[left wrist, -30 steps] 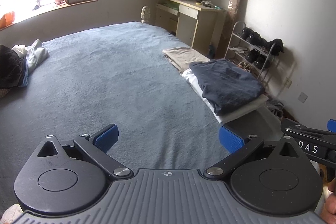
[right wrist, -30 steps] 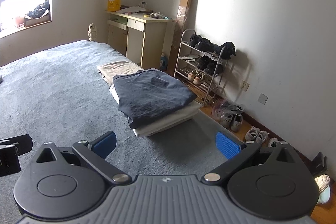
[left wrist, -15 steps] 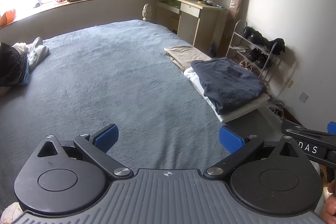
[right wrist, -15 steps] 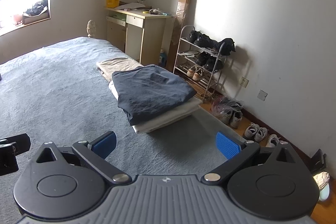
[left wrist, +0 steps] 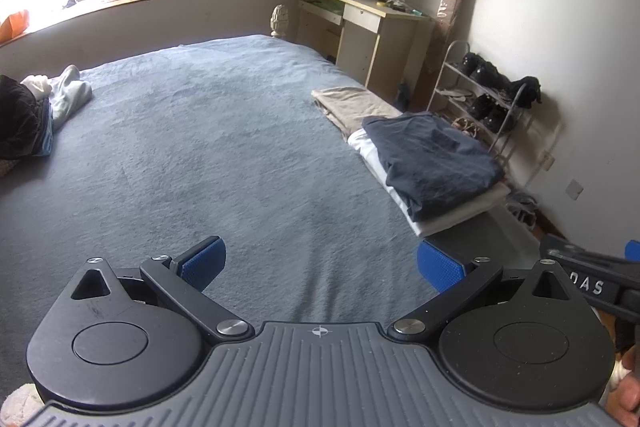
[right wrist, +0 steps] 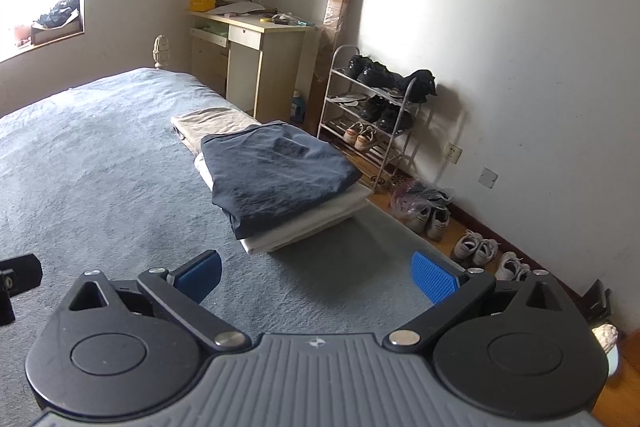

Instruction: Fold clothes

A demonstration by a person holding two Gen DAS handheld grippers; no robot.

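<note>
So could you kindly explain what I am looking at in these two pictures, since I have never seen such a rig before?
There is no robot here: a person carries a hand-held two-finger clamp in each hand, and a wide-angle camera on each looks forward along its blue-padded fingers.

The left view shows the left gripper, open and holding nothing; the right view shows the right gripper, likewise open and empty.

Both look over a bed with a grey-blue cover. Near its right edge a folded dark navy garment lies on a folded white garment, with a folded beige garment just behind. In the left view, a loose pile of dark and pale clothes waits at the far left.
</note>
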